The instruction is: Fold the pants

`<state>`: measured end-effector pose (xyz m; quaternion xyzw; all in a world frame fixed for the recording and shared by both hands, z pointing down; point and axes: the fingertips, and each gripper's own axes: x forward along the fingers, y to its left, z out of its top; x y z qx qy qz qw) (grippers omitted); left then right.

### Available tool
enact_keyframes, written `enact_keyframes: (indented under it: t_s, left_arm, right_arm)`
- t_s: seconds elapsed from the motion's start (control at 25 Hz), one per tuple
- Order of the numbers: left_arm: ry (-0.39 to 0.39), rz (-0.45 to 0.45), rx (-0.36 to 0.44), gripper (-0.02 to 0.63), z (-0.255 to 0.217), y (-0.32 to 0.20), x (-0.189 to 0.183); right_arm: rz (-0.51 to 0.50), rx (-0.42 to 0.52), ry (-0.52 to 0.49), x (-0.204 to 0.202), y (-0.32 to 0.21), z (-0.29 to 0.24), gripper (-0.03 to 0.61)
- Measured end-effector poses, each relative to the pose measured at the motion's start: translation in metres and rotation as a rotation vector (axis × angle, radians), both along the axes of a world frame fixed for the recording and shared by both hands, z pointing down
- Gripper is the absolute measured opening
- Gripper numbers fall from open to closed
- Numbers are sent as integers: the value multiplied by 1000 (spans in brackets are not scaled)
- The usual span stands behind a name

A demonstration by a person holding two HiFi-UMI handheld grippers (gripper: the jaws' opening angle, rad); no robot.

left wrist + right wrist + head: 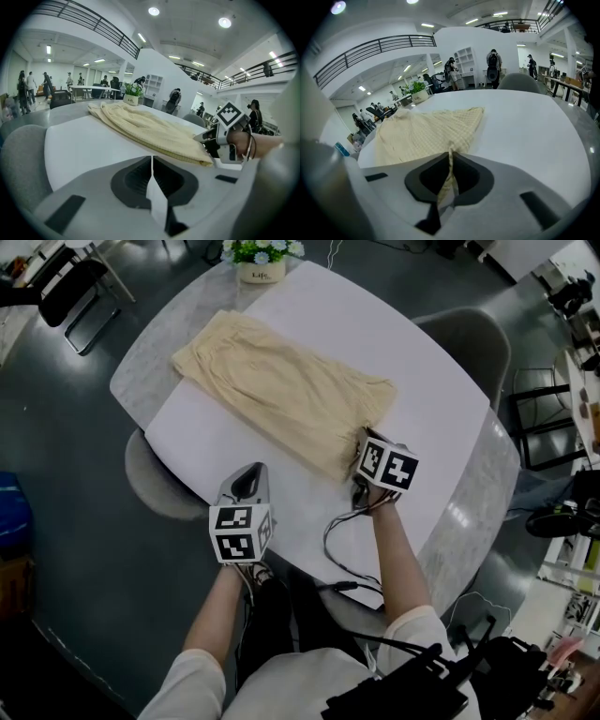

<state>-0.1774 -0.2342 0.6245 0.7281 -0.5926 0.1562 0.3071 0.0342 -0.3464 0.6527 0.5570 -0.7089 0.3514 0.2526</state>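
Pale yellow pants [281,390] lie spread flat on the white table [375,343], running from the far left toward the near right. My right gripper [361,457] sits at their near right corner, shut on the cloth; in the right gripper view the yellow fabric [451,173] is pinched between the jaws [451,161]. My left gripper [251,482] hovers near the table's front edge, a little short of the pants' near hem [187,154], with its jaws [152,164] shut and nothing between them.
A small pot of flowers [261,261] stands at the far edge of the table. Grey chairs [469,334] surround it, one at the near left [155,479]. Black cables [342,540] trail over the table's near edge. People stand far off in the hall.
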Motion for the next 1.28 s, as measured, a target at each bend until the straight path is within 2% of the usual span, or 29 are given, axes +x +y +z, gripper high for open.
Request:
enact_keyframes:
  t_s: [0.32, 0.6, 1.08, 1.28]
  left_arm:
    - [-5, -13, 9, 17, -6, 2, -10]
    - [0, -26, 36, 16, -26, 3, -24]
    - [-22, -63, 114, 17, -76, 3, -75]
    - [-21, -92, 123, 16, -86, 8, -105]
  right_arm:
    - [0, -6, -2, 1, 2, -10, 9]
    - [-32, 6, 16, -9, -1, -42, 9]
    - [-211, 72, 115, -72, -25, -117, 9]
    - [-257, 82, 138, -115, -36, -135, 9]
